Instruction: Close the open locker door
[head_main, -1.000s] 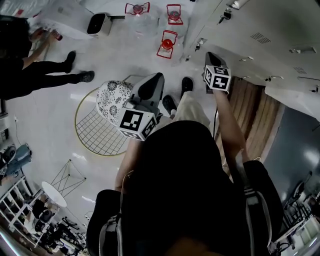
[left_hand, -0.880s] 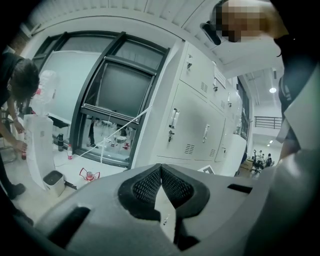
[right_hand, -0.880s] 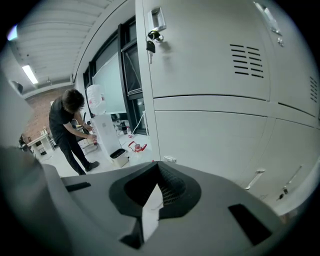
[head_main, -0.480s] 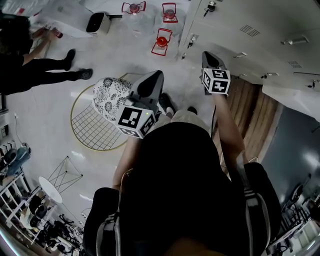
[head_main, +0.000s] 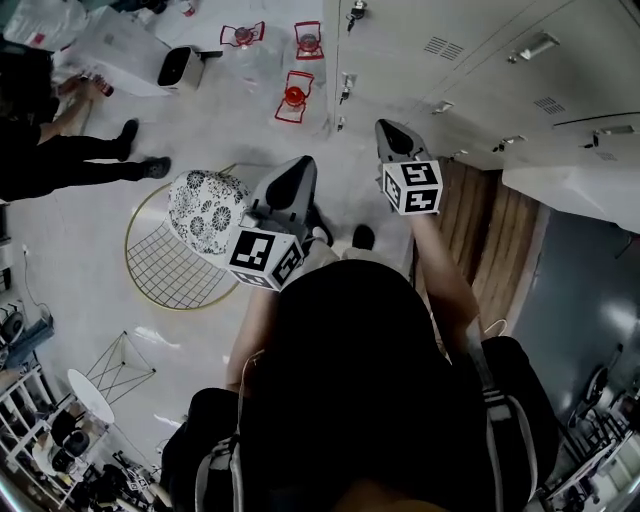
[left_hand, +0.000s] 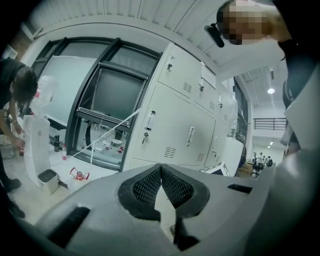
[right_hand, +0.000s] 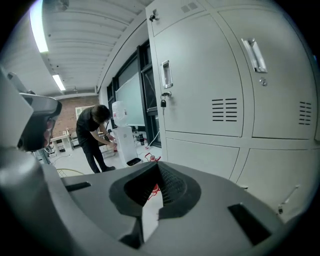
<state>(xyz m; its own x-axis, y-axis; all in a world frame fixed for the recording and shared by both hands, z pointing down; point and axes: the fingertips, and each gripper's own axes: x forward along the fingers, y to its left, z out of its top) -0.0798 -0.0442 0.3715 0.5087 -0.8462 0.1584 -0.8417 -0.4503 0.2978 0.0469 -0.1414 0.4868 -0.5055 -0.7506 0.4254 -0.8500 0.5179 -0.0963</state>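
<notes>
**No legible writing**

No words, numbers or brands can be read. The cube (head_main: 262, 255) on the left gripper (head_main: 296, 172), at 9 o'clock, and the cube (head_main: 411, 187) on the right gripper (head_main: 391, 131), at 2 o'clock, bear only black-and-white square patterns. A sheet (left_hand: 205, 80) on the lockers (left_hand: 170, 130) is too small to read.

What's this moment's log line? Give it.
left gripper shut, empty | right gripper shut, empty | both facing lockers | no contact
</notes>
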